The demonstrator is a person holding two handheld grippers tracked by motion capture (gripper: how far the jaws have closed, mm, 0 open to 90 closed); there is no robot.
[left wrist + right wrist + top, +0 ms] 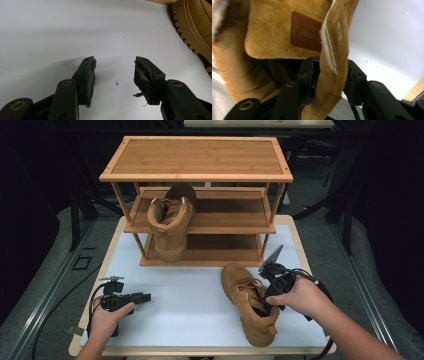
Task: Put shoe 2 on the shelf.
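Note:
A tan lace-up boot [239, 284] lies on the white table top, toe toward the rack. My right gripper [261, 303] reaches into its opening from the right. In the right gripper view one jaw is inside the boot [272, 32] and the other outside, and my right gripper [329, 62] is shut on the padded collar wall. A second tan boot [170, 225] stands on the middle shelf of the wooden shoe rack [200, 157]. My left gripper [146, 296] rests low at the table's left front, open and holding nothing. In its own view the left gripper [115, 62] points at bare table.
The rack stands at the back of the white table [190, 300], with its top and lower shelves bare. The ridged sole of the table boot [192, 27] shows at the right edge of the left gripper view. A dark floor with cables surrounds the table.

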